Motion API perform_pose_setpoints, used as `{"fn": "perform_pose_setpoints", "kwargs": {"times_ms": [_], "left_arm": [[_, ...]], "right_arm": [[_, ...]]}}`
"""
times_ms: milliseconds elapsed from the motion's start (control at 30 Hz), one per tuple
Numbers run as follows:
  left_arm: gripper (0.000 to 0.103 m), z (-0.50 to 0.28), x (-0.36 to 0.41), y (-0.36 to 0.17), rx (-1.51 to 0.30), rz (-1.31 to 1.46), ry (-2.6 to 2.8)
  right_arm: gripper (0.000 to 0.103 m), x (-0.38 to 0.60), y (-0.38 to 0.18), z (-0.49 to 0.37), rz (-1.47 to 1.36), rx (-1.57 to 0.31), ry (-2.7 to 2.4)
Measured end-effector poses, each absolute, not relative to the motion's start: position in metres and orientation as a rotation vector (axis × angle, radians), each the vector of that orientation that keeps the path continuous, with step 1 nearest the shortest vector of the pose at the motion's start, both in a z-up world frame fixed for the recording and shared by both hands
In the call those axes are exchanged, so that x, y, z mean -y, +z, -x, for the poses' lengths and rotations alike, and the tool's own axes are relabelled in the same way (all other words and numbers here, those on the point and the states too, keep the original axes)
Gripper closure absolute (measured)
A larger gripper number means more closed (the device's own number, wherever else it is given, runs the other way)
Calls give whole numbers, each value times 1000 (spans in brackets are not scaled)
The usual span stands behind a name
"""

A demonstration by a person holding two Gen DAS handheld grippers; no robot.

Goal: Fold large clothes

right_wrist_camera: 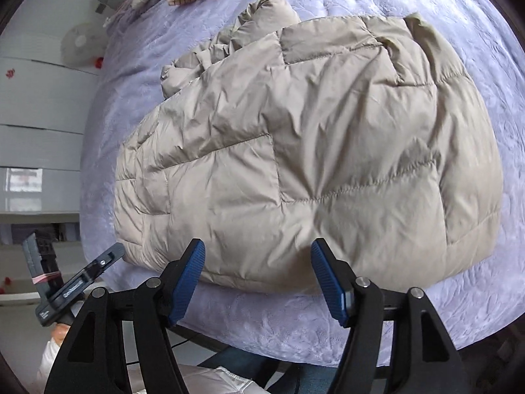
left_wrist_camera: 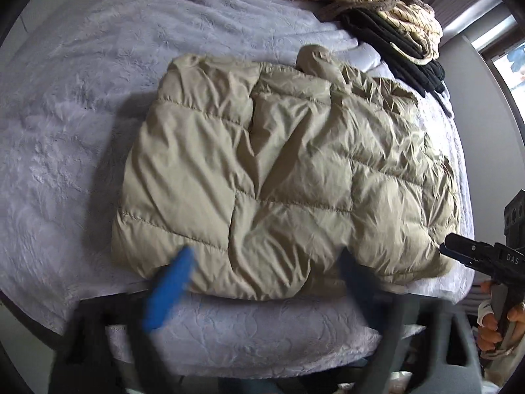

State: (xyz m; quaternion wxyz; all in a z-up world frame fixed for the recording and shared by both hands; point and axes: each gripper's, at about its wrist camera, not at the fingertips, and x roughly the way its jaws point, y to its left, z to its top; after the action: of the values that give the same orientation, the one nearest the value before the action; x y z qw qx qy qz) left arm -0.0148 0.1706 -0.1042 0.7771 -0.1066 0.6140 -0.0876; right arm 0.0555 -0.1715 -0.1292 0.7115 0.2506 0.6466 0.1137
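Bed [left_wrist_camera: 65, 115] in lavender cover. Beige puffer jacket [left_wrist_camera: 279, 177] folded compact at near edge, fold looks done. Left gripper [left_wrist_camera: 262, 282] fingers wide apart, empty; right gripper [right_wrist_camera: 257, 279] parted, empty. Stacking left.

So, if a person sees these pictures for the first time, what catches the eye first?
First the puffy beige quilted jacket, lying folded in the middle of the lavender bedspread. Then the blue pads of the right tool, open and empty above the jacket's near edge. A pile of dark and striped clothes sits at the far corner.
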Motion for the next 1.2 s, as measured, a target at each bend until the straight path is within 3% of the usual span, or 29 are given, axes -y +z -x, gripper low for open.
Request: {"fn": "perform_pose_setpoints", "kwargs": {"times_ms": [100,167,300,367,600,1033,1067,1133,1200], "left_arm": [[0,14,-162,-97,-1300,216,-161],[0,13,-159,-97,-1300,220,-126],[0,13,-161,-99,-1299,242,-52],[0,13,-167,-104,-1321,261,-11],[0,0,-190,-129,-1392,266,-29],[0,-37,-224,-139,-1399,178,-124],[0,-40,-227,-141,-1399,176,-126],[0,-43,-232,-142,-1397,174,-130],[0,-46,-236,-142,-1394,176,-133]], "right_arm": [[28,169,-126,-63,-498,-1439,261],[16,173,-125,-66,-473,-1440,274],[15,164,-122,-75,-404,-1412,293],[0,158,-120,-76,-376,-1400,316],[0,134,-126,-75,-313,-1439,275],[0,93,-129,-74,-444,-1408,107],[2,89,-129,-79,-439,-1404,96],[16,83,-129,-87,-431,-1400,75],[46,76,-131,-95,-415,-1403,58]]}}
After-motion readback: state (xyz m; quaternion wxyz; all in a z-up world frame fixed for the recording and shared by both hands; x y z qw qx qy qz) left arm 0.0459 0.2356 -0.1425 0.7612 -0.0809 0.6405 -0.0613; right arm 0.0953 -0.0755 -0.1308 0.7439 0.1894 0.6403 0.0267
